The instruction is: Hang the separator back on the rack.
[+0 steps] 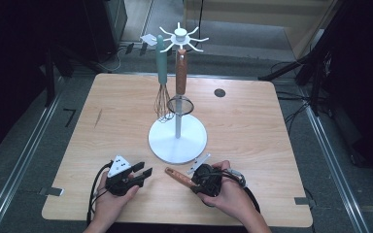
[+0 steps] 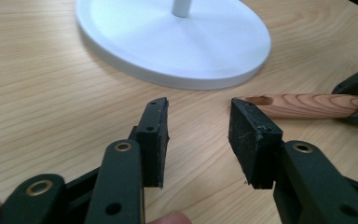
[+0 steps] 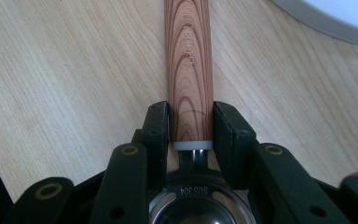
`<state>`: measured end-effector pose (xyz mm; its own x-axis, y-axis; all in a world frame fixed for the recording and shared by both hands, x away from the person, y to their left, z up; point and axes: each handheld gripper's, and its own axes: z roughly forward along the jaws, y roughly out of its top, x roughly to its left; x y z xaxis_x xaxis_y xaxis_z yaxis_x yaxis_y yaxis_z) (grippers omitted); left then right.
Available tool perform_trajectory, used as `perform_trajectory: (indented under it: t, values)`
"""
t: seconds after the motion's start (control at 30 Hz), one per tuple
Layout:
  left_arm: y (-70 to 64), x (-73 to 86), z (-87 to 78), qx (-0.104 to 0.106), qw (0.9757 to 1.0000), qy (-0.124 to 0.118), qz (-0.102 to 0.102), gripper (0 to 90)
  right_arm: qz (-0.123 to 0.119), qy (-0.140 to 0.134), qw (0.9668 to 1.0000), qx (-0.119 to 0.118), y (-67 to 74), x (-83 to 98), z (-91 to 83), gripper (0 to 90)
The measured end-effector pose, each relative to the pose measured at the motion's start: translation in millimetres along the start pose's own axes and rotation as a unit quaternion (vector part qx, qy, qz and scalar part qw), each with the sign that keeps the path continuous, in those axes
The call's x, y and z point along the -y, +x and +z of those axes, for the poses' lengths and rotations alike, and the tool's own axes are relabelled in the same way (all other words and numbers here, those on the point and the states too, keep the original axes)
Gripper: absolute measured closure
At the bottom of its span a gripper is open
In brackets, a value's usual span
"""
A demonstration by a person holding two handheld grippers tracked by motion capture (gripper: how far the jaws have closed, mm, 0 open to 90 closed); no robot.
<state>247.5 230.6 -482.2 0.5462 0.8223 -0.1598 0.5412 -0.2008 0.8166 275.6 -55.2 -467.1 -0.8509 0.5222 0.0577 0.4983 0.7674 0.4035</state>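
The right gripper [image 3: 190,123] was clamped on the wooden handle [image 3: 188,65] of a metal ladle [image 3: 196,205], its two black jaws pressing the handle's sides just above the white collar where wood met steel; the shiny bowl sat low between the gripper's arms, and the handle ran straight out ahead over the table. In the high view that right gripper [image 1: 197,180] lay near the table's front edge, with the handle [image 1: 178,177] pointing left toward the other hand. The left gripper [image 2: 198,135] stood with its jaws parted and nothing between them, only bare wood showing through the gap; the tip of the handle [image 2: 303,104], with its hanging hole, lay just beyond and to the right of its right jaw, apart from it. Seen from above, the left gripper [image 1: 142,171] rested in the person's left hand [image 1: 111,199] near the front left of the table. The table [image 1: 116,111] was pale wood with rounded corners, standing on a grey floor with dark equipment and cables around it. In the middle of it stood a white rack [image 1: 177,138] with a round base, a thin post and curved hooks on top. From the hooks hung a whisk [image 1: 162,82] with a pale green handle and a small strainer [image 1: 180,94] with a wooden handle. The rack's base lay just behind the ladle handle.
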Motion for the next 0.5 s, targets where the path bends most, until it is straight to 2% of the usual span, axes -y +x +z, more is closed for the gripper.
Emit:
perform_trajectory:
  t: [0.2, 0.33, 0.43, 0.5]
  values:
    - [15.1, 7.7, -18.9, -0.034, 0.9992, -0.012, -0.017, 54.0, -0.007, 0.036, 0.9993, 0.006, 2.0, -8.4, 0.5, 64.9]
    - [25.0, 13.1, -32.0, -0.062, 0.9974, -0.021, -0.030, 49.5, -0.021, 0.067, 0.9972, 0.024, 7.5, -14.6, 1.5, 67.0]
    - [34.0, 16.8, -42.6, -0.084, 0.9949, -0.032, -0.046, 43.9, -0.020, 0.077, 0.9965, 0.024, 9.3, -17.4, 1.6, 70.6]
    - [38.8, 18.6, -47.3, -0.093, 0.9940, -0.032, -0.049, 38.0, -0.020, 0.079, 0.9965, 0.021, 9.8, -17.8, 1.7, 70.9]
